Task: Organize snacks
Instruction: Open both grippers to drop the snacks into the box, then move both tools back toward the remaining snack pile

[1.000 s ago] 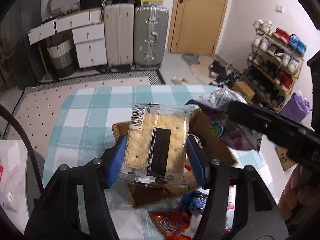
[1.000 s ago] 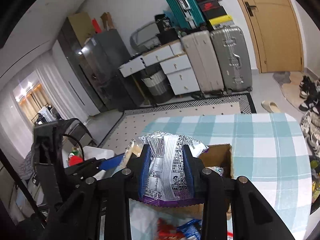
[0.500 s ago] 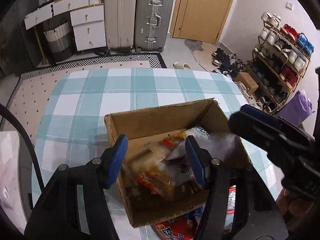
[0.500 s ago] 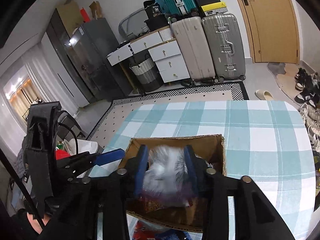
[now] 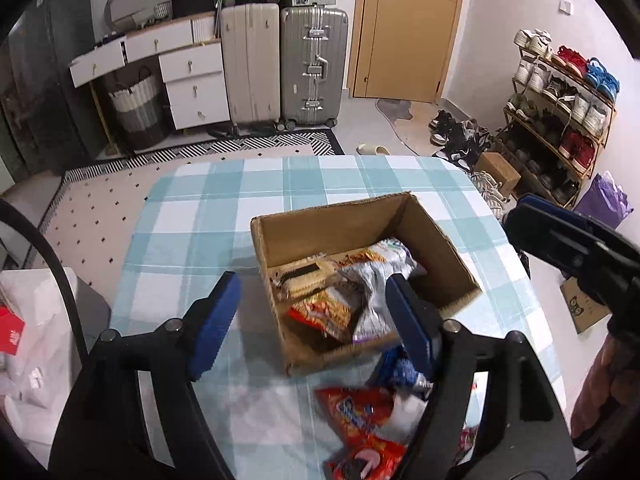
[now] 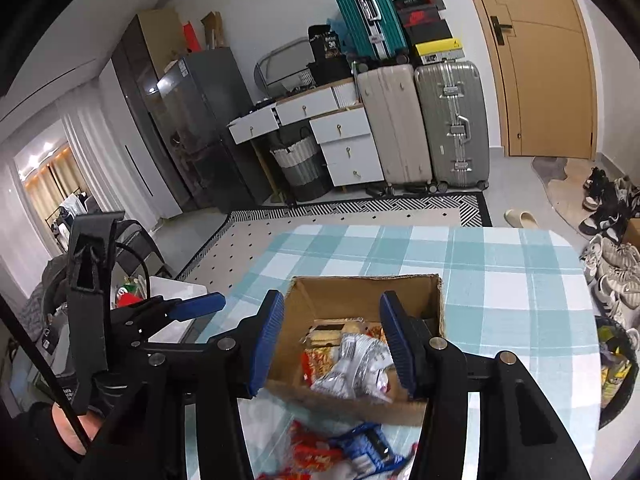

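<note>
An open cardboard box (image 5: 352, 220) (image 6: 360, 288) sits on the checked table. Inside lie a cracker packet (image 5: 304, 276), a silver and purple bag (image 5: 376, 280) (image 6: 352, 368) and red-orange packets (image 5: 324, 312). My left gripper (image 5: 312, 320) is open and empty, above the box's near left corner. My right gripper (image 6: 332, 340) is open and empty, above the box's near side. More loose snacks lie on the table in front of the box: red packets (image 5: 356, 412) and a blue packet (image 6: 368, 448).
The table with its teal checked cloth (image 5: 208, 208) ends near a white bin (image 5: 28, 320) on the left. Suitcases (image 5: 312, 64) and drawers (image 5: 192, 80) stand at the far wall. A shoe rack (image 5: 560, 112) stands on the right.
Both grippers opened and let go: the cracker packet and the silver-purple bag dropped into the box. Both grippers then pulled back and up, empty.
</note>
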Tool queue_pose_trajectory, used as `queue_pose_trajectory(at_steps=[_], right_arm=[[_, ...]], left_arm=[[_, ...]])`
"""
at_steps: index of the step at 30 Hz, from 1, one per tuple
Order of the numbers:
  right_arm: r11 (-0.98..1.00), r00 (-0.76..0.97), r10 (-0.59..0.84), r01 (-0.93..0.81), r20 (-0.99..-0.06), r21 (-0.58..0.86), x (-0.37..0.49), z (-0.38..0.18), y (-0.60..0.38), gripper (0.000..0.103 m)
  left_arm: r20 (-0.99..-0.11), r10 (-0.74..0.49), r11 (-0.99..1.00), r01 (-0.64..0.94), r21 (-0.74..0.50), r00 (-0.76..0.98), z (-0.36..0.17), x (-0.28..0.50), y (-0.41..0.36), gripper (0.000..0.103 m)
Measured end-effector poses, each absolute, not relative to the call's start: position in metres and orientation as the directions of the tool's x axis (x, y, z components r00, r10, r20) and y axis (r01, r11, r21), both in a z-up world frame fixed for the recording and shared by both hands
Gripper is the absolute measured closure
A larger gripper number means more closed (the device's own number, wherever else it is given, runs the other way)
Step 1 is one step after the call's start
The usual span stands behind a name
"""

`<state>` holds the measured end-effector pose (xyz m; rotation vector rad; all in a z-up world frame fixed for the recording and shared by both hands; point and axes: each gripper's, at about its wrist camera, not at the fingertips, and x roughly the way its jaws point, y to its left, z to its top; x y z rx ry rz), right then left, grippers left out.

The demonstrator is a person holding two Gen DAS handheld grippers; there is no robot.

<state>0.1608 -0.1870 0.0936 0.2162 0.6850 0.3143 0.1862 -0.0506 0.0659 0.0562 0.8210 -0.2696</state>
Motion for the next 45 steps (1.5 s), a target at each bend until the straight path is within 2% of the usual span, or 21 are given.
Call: queue_pose_trajectory(at_steps=[1, 3, 4, 12, 15, 21, 25, 29, 33, 39, 45], right_arm=[[0.934, 0.731, 0.348, -0.212, -0.587, 0.289, 0.154, 0.097, -0.186, 0.048], [0.938, 0.743, 0.336, -0.210, -0.579, 0.275, 0.138, 0.103, -0.185, 0.031], [0.941, 0.754, 0.329, -0.208, -0.569, 0.267, 0.130, 0.106, -0.185, 0.026], [0.942, 0.777, 0.322, -0.204, -0.541, 0.268, 0.077, 0.122, -0.188, 0.025], [0.944, 0.793, 0.315, -0.206, -0.521, 0.258, 0.054, 0.128, -0.190, 0.018], [0.935, 0.801, 0.334, -0.215, -0.496, 0.282, 0.013, 0.120, -0.198, 0.016], [0.926, 0.803, 0.349, -0.218, -0.483, 0.307, -0.012, 0.107, -0.202, 0.015], [0.926, 0.823, 0.333, -0.194, -0.461, 0.323, -0.035, 0.097, -0.204, 0.011], [0.930, 0.836, 0.312, -0.172, -0.451, 0.325, -0.053, 0.083, -0.204, 0.011], [0.929, 0.823, 0.311, -0.157, -0.476, 0.335, -0.064, 0.045, -0.199, 0.005], [0.922, 0.793, 0.313, -0.122, -0.522, 0.368, -0.067, -0.001, -0.198, 0.005]], left_arm=[[-0.723, -0.218, 0.964, 0.261, -0.054, 0.656, 0.069, 0.179, -0.050, 0.029], [-0.705, -0.219, 0.961, 0.273, -0.038, 0.675, 0.078, 0.160, -0.052, 0.022], [-0.695, -0.214, 0.961, 0.277, -0.023, 0.686, 0.082, 0.151, -0.054, 0.022], [-0.665, -0.226, 0.961, 0.273, -0.034, 0.712, 0.111, 0.096, -0.056, 0.022], [-0.645, -0.232, 0.959, 0.280, -0.028, 0.728, 0.116, 0.079, -0.055, 0.017], [-0.640, -0.259, 0.955, 0.289, -0.061, 0.723, 0.108, 0.047, -0.048, 0.016], [-0.605, -0.279, 0.954, 0.286, -0.087, 0.746, 0.100, 0.022, -0.038, 0.013], [-0.583, -0.284, 0.952, 0.298, -0.076, 0.761, 0.087, 0.003, -0.033, 0.002], [-0.552, -0.302, 0.948, 0.307, -0.088, 0.777, 0.073, -0.012, -0.024, 0.001], [-0.566, -0.360, 0.932, 0.318, -0.176, 0.742, 0.029, -0.013, -0.010, 0.001], [-0.592, -0.355, 0.934, 0.307, -0.186, 0.724, -0.015, 0.001, -0.008, 0.001]])
